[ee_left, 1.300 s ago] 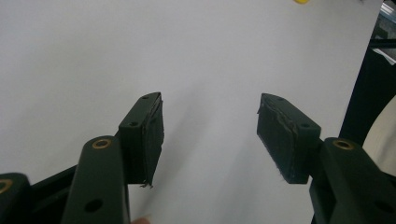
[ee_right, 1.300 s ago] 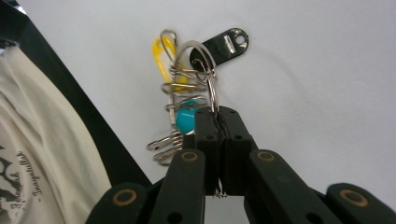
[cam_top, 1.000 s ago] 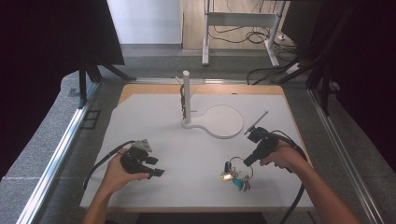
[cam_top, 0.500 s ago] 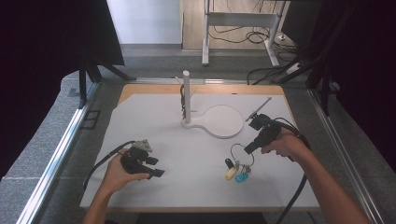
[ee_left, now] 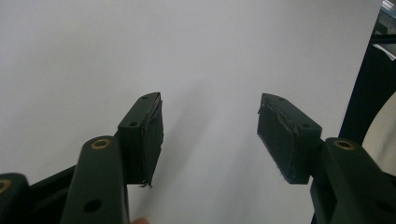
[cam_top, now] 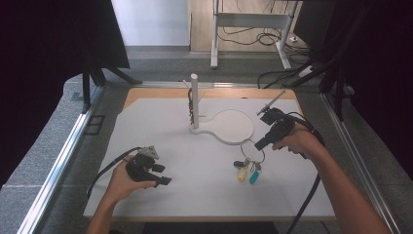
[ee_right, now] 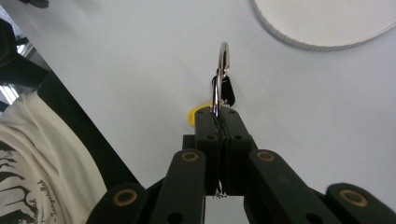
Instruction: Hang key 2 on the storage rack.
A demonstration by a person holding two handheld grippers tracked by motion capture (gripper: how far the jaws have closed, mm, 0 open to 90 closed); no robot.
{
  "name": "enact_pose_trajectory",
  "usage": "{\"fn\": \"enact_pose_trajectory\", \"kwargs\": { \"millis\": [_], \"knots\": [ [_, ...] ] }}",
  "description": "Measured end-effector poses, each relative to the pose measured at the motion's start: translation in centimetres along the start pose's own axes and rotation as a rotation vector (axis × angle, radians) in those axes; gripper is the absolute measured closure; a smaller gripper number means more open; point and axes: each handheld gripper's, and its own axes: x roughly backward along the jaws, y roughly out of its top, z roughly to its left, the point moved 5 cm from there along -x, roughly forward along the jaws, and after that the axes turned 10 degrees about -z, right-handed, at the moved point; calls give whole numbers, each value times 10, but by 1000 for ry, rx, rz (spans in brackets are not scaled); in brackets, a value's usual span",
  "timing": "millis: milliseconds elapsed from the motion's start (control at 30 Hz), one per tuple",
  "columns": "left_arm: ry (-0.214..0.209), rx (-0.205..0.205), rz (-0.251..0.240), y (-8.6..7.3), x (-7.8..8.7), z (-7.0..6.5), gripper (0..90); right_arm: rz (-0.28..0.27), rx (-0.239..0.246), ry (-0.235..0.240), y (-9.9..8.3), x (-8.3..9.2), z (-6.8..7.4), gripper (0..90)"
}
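Right now you are carrying a key ring [cam_top: 253, 150] toward the white stand [cam_top: 195, 100], so the step in hand looks like hanging the ring on it. Your right hand-held gripper [cam_top: 258, 145] is clamped fully onto the ring's wire, which is standing up between the pressed pads in the right gripper view [ee_right: 223, 70]. The bunch is dangling just in front of the stand's round base plate [cam_top: 234, 126], with a black fob [cam_top: 238, 164], a yellow tag [cam_top: 241, 175] and a blue tag [cam_top: 253, 177] hanging beneath the ring, close to the white table [cam_top: 160, 117]; whether they are touching it cannot be told.

The next move probably calls for raising the ring above the small pegs [cam_top: 191, 105] on the stand's post and turning it so that its open loop is facing a peg. Something dark is already hanging on that post, so you are likely needing a free peg.

Your left hand-held gripper [cam_top: 162, 174] is resting well to the left of the stand, its jaws wide apart and holding nothing. Nothing is lying between the ring and the stand except the base plate's raised rim, which the tags could brush.
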Motion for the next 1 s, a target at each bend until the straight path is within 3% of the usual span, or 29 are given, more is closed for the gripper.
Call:
{"fn": "enact_pose_trajectory", "kwargs": {
  "millis": [367,1000],
  "knots": [
    [-2,-2,3,0,-1,0,412,-36,-12,-22,15,15,-6,873],
    [-5,-3,6,-1,-1,0,411,-59,-27,-40,34,23,-12,874]
  ]
}}
